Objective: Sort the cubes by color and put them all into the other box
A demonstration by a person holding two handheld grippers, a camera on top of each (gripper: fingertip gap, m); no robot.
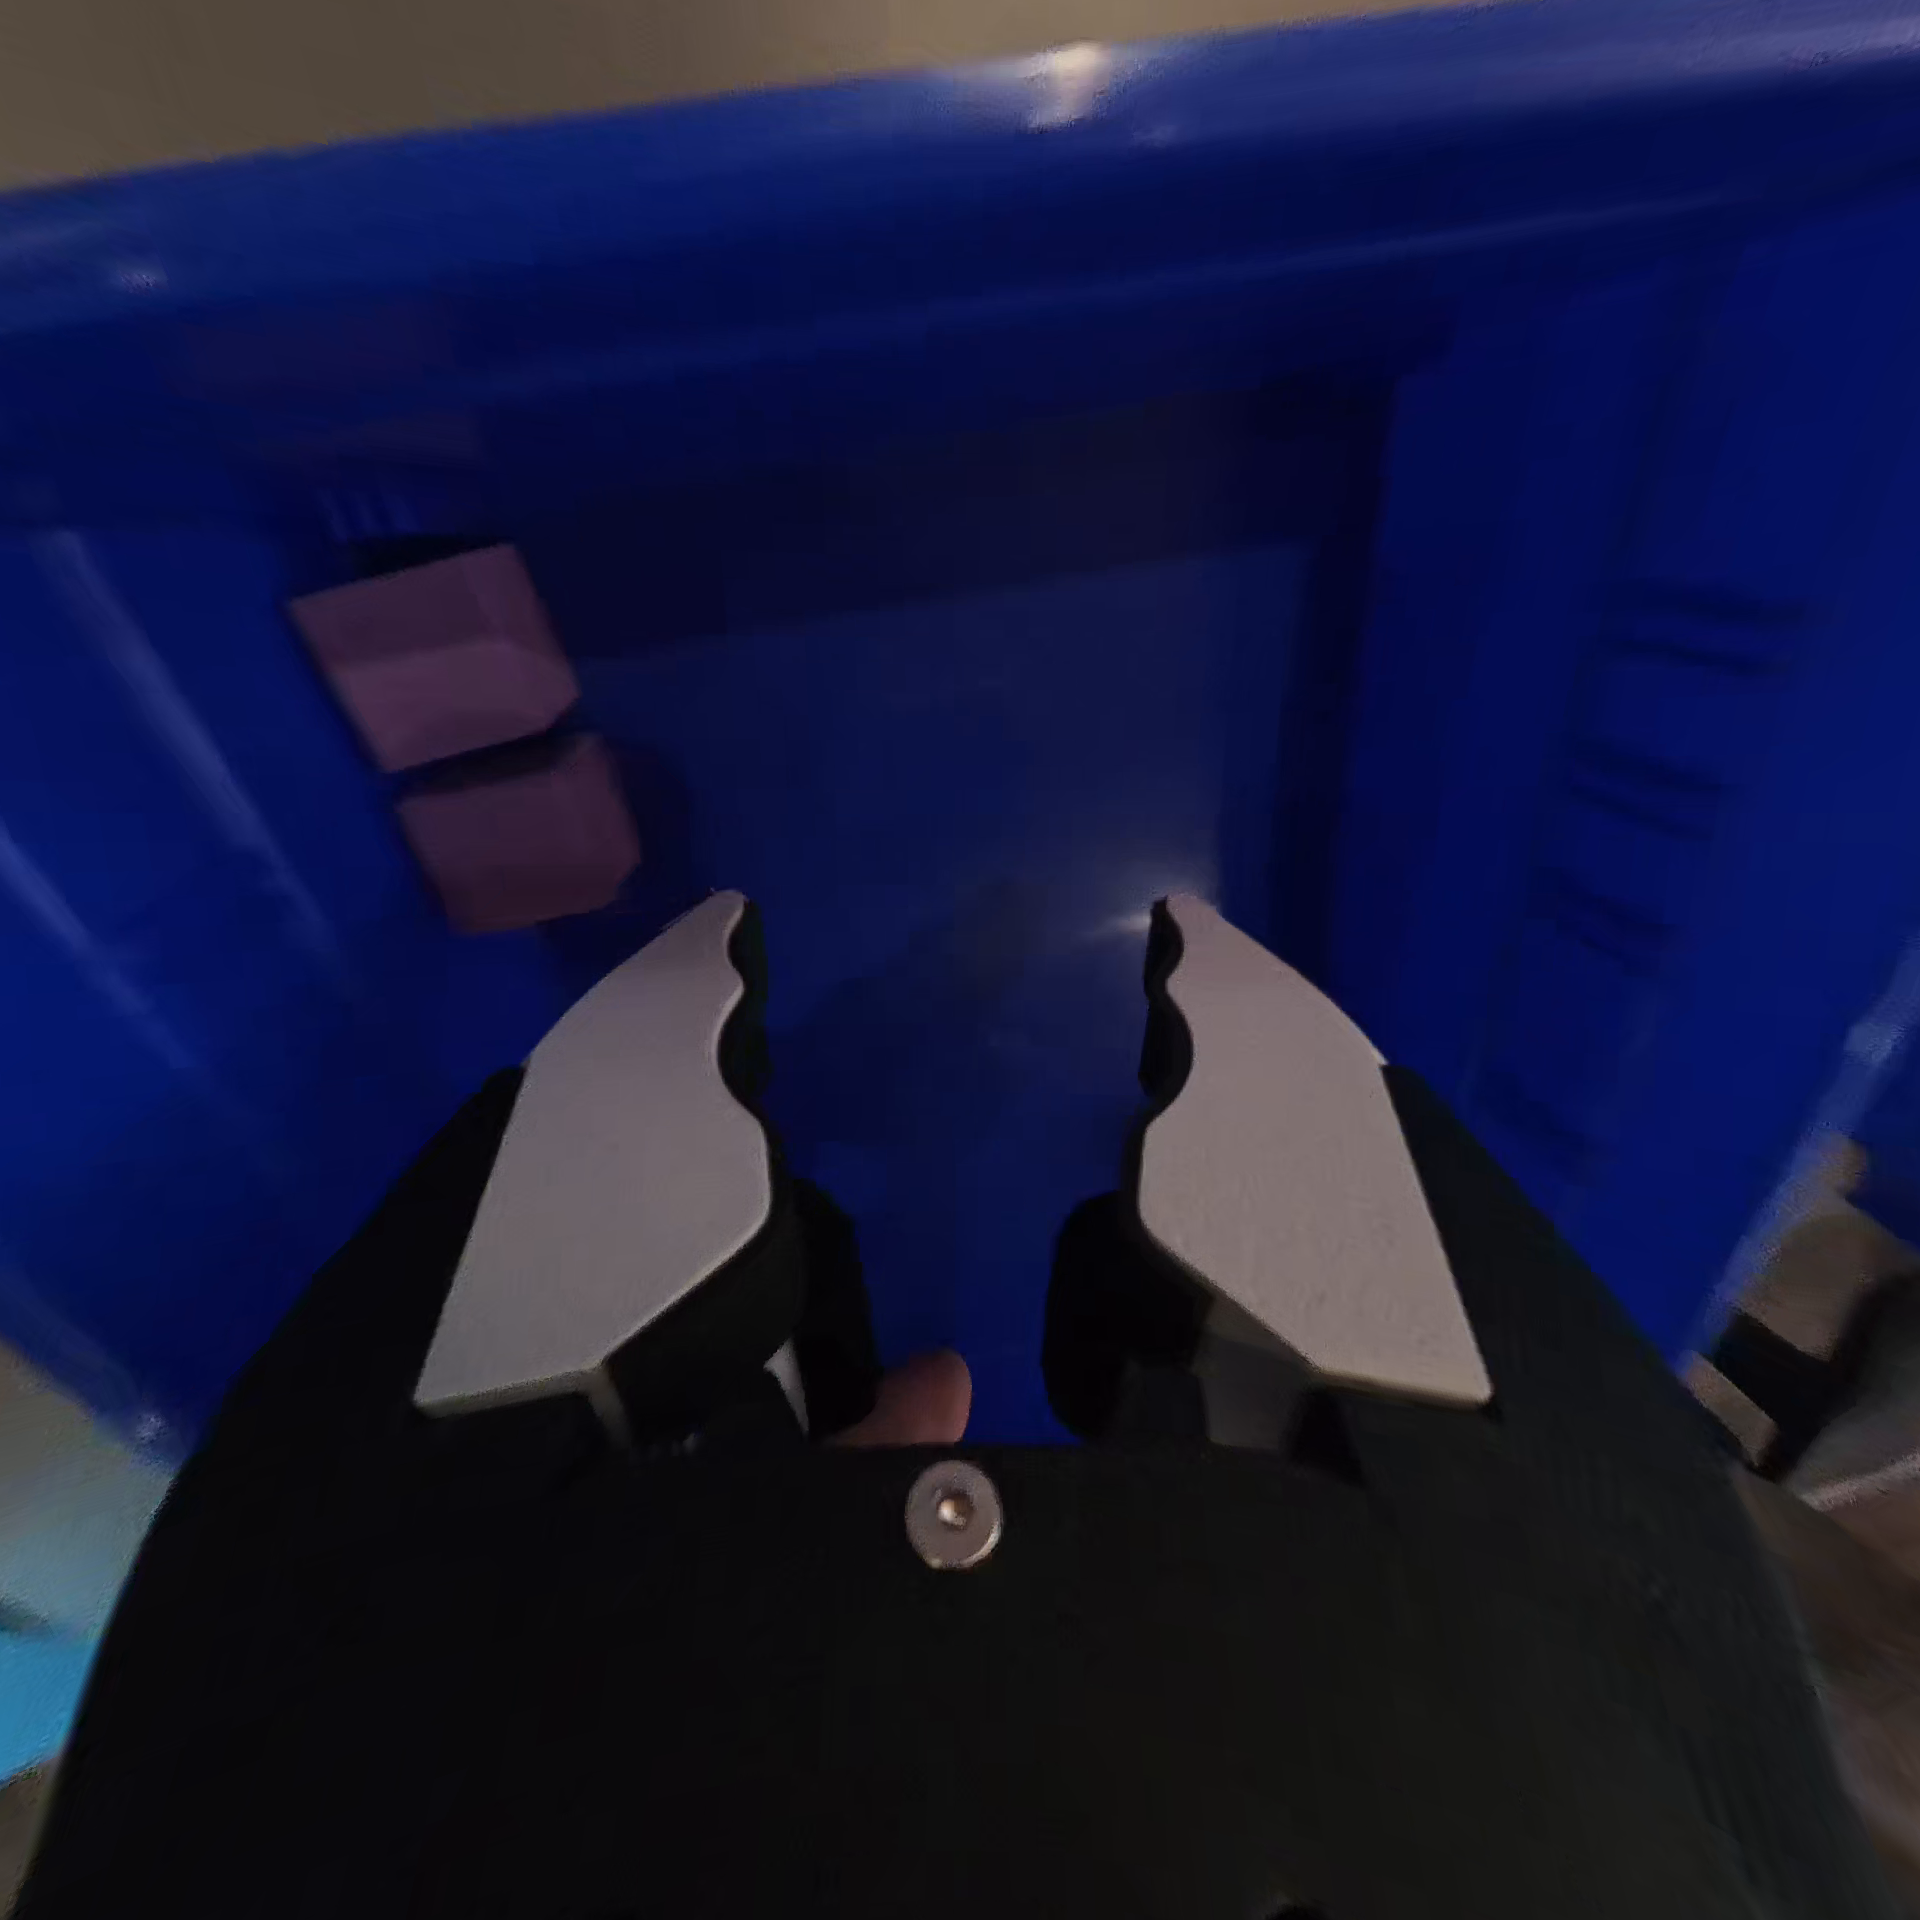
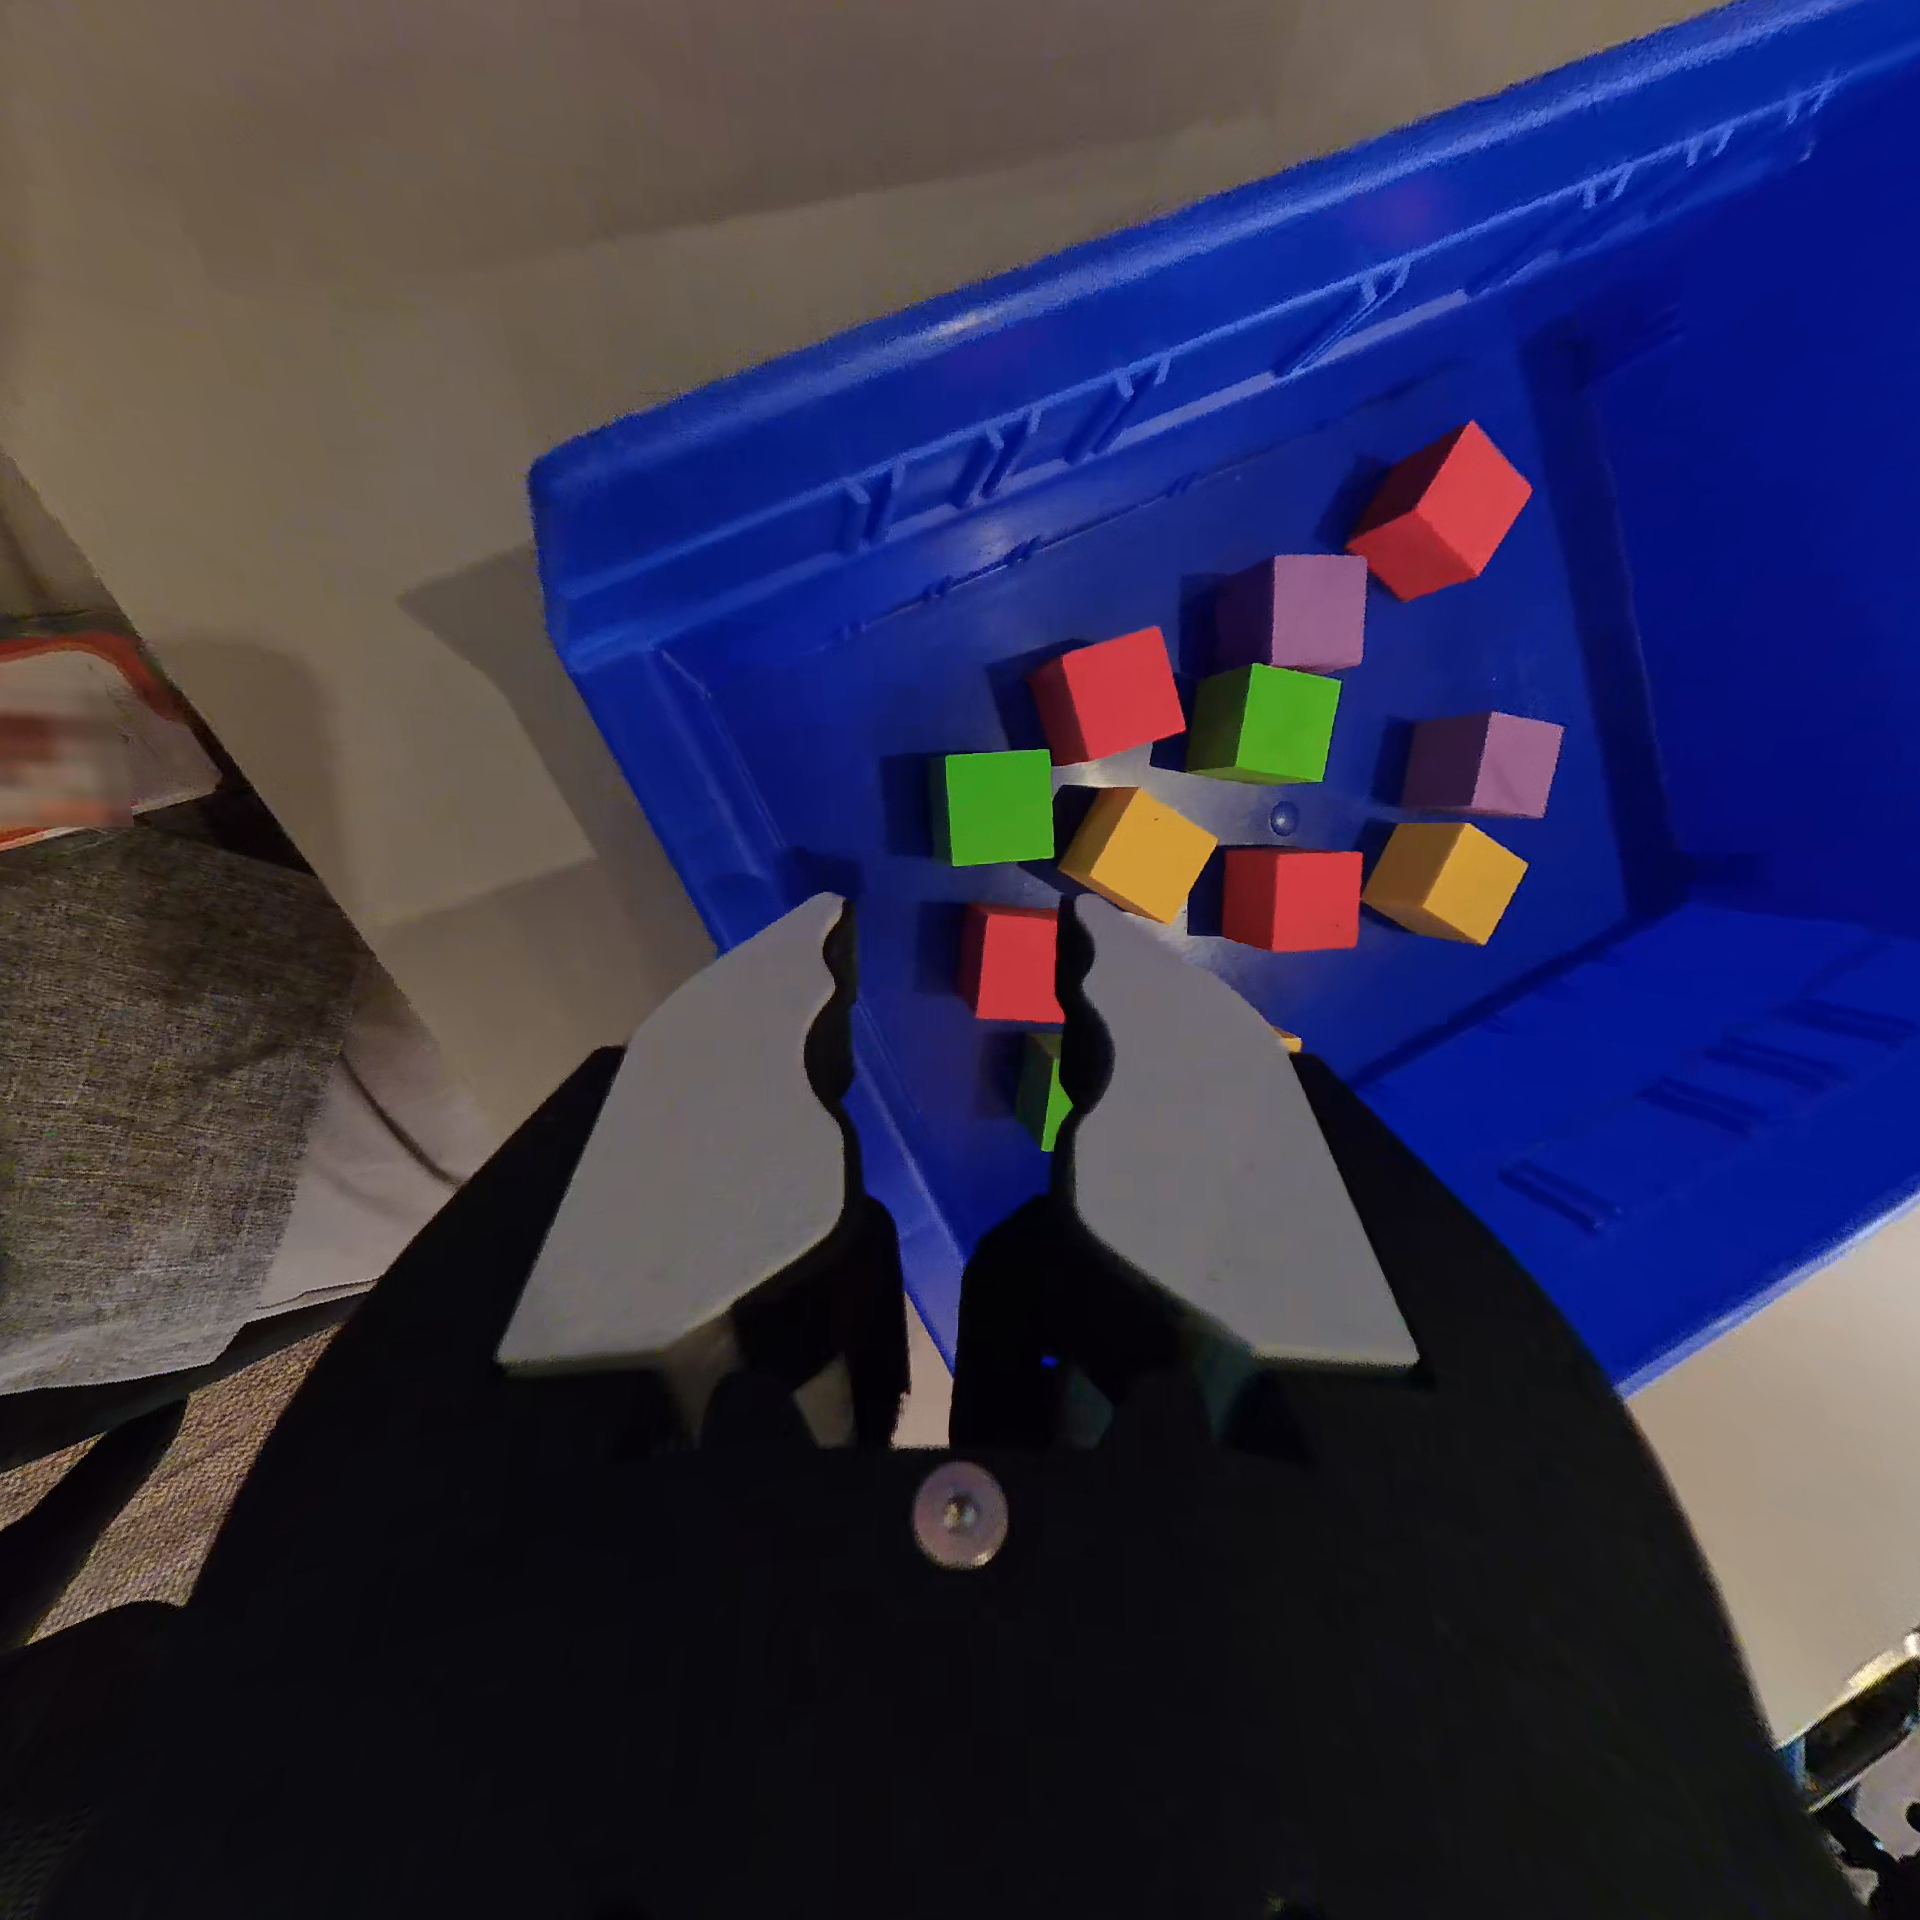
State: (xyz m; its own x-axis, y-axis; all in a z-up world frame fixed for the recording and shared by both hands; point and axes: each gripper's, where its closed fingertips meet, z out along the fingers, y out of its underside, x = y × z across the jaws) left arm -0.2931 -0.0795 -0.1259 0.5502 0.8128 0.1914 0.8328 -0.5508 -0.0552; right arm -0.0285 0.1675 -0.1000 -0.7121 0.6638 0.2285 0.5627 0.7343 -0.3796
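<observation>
Blue plastic bin (image 2: 1714, 1091) fills both wrist views; in the right wrist view it sits on a pale surface (image 2: 416, 468) with its open top facing the camera. Inside it lie loose coloured cubes: a red cube (image 2: 1439, 509) at the upper right, two purple cubes (image 2: 1294, 613) below and beside it, a second red cube (image 2: 1107, 694) next to a green cube (image 2: 1262, 722), another green cube (image 2: 992, 805) touching a yellow cube (image 2: 1138, 852), and a further yellow cube (image 2: 1444, 881) to the right of a third red one (image 2: 1291, 899). The right gripper (image 2: 951, 914) has its grey jaws parted by a moderate gap and grasps nothing; its tips hover at the bin's near left corner, just above a fourth red cube (image 2: 1006, 961) that shows between them, with a partly hidden green cube (image 2: 1042, 1091) lower in the gap. The left gripper (image 1: 951, 909) is released too, its jaws spread wide and empty, pointing down into the bin over bare blue floor. Two purple cubes (image 1: 436, 665) rest one above the other against the bin's left wall in that blurred view, well clear of the fingertips. A fingertip (image 1: 920, 1397) of the person's hand shows behind the left gripper's jaws. A grey fabric cushion (image 2: 145, 1039) lies to the left of the bin. No brand, label or writing is legible on the bin, cubes or grippers.
</observation>
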